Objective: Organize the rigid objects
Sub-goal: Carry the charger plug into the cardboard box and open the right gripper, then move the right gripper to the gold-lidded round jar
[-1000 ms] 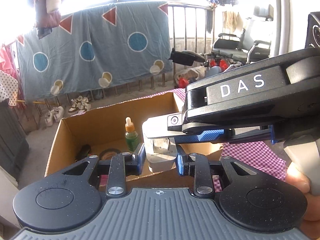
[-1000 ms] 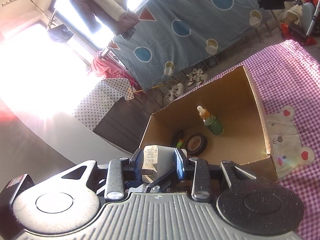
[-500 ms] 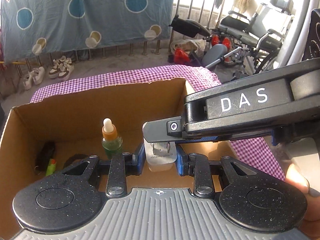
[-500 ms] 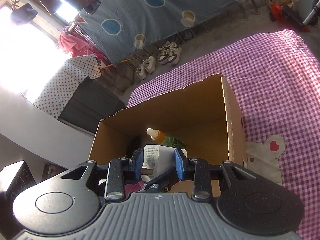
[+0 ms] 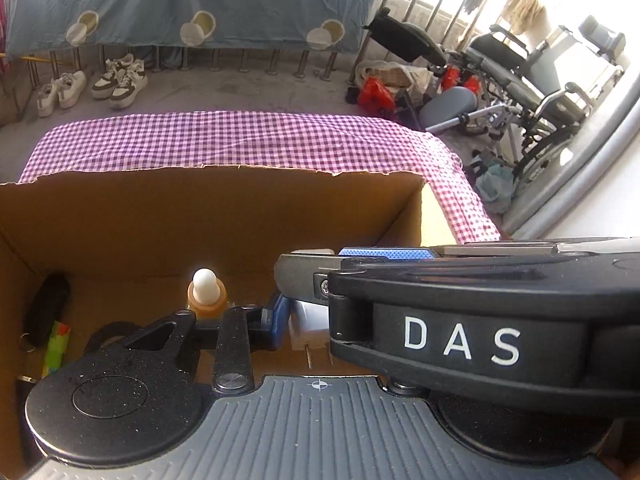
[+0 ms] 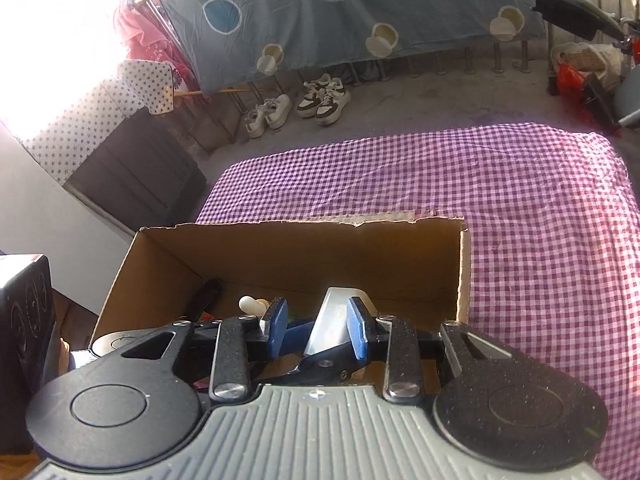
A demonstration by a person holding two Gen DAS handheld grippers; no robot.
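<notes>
A white plug-in charger [image 5: 308, 328] with two metal prongs hangs inside the mouth of an open cardboard box [image 5: 240, 208]. Both grippers are on it. My left gripper [image 5: 310, 320] has its visible blue pad against the charger's side, and its jaws are opening. Its other finger is hidden behind the black housing marked DAS [image 5: 460, 340] of the right tool. In the right wrist view my right gripper [image 6: 316, 324] is shut on the charger [image 6: 334, 316], with the left tool's blue finger crossing beneath.
The box [image 6: 300, 256] stands on a purple checked cloth [image 6: 520, 240]. It holds a dropper bottle [image 5: 206, 288], a dark tape roll [image 5: 112, 332], a black object [image 5: 46, 304] and a green stick [image 5: 56, 344]. A black case [image 6: 24, 320] stands left of it.
Both grippers have carried the charger forward and down, from the box's near edge into its mouth. They have also tipped further downward. The charger now sits askew between the right pads.
</notes>
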